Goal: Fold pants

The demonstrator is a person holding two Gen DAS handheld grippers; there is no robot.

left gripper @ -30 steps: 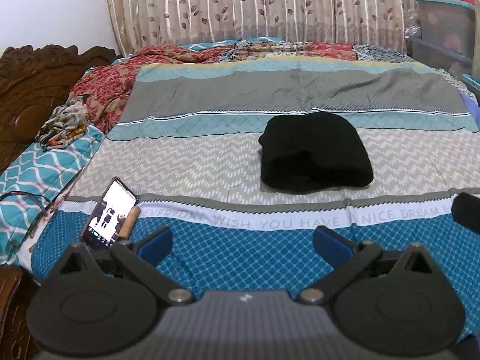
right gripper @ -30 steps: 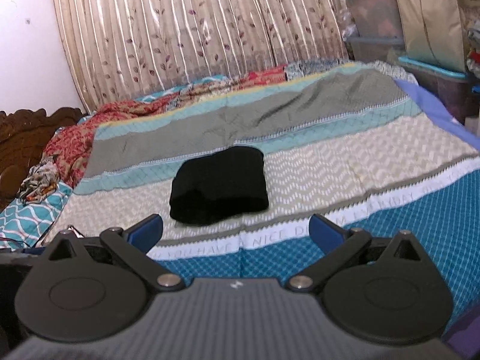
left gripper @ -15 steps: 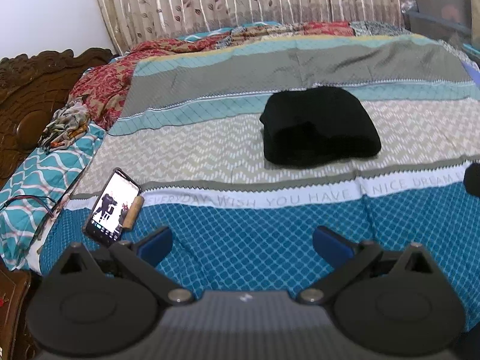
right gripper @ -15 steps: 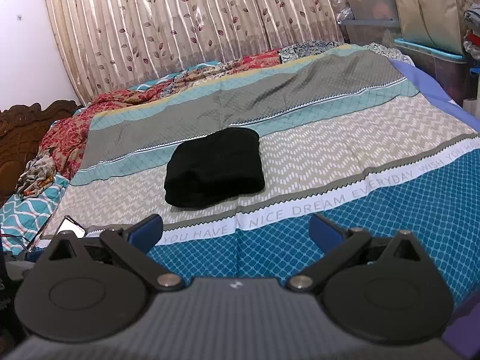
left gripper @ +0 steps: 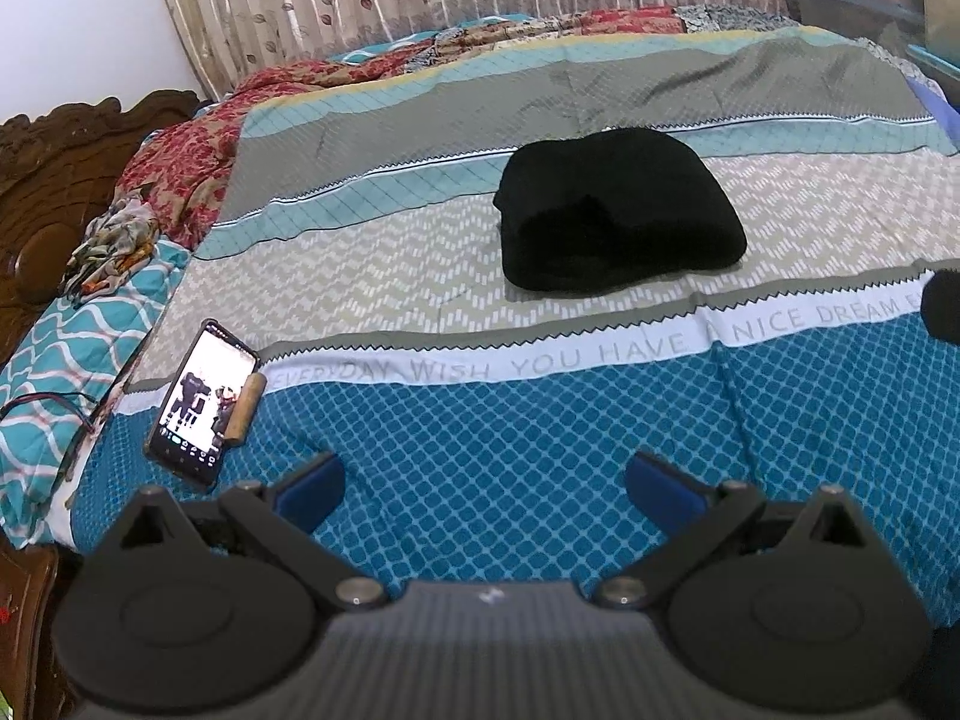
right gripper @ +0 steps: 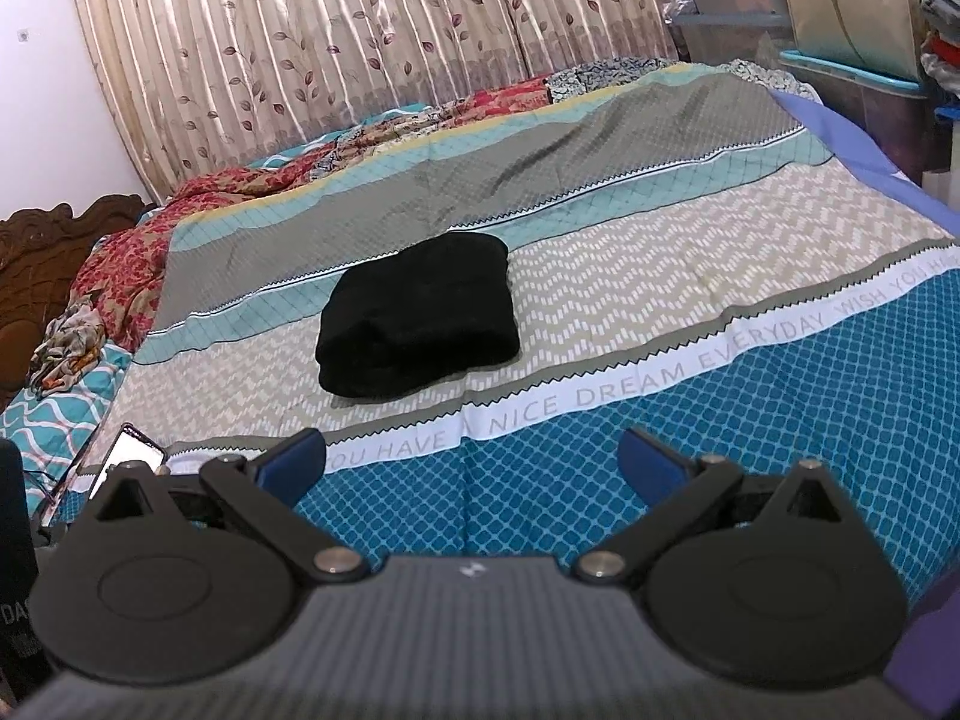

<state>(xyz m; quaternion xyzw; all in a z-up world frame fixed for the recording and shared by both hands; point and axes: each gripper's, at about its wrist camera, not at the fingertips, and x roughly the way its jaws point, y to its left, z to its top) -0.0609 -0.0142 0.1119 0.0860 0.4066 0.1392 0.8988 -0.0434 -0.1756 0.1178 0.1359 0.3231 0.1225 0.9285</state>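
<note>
The black pants (left gripper: 618, 222) lie folded into a compact bundle on the beige zigzag band of the bedspread, and show in the right wrist view (right gripper: 420, 315) too. My left gripper (left gripper: 483, 480) is open and empty, held over the blue patterned band well short of the pants. My right gripper (right gripper: 471, 462) is open and empty, also over the blue band, nearer the front of the bed than the pants. A dark edge of the right gripper (left gripper: 942, 306) shows at the right of the left wrist view.
A lit phone (left gripper: 204, 402) leans on a wooden holder at the bed's left front, also in the right wrist view (right gripper: 129, 462). Carved wooden headboard (left gripper: 48, 180) at left, crumpled cloths (left gripper: 108, 246) beside it. Storage bins (right gripper: 858, 96) stand right. Curtain (right gripper: 360, 30) behind.
Both grippers have drawn back and risen from the bed, so the folded pants look farther away. Both stay open and empty. The pants have not moved.
</note>
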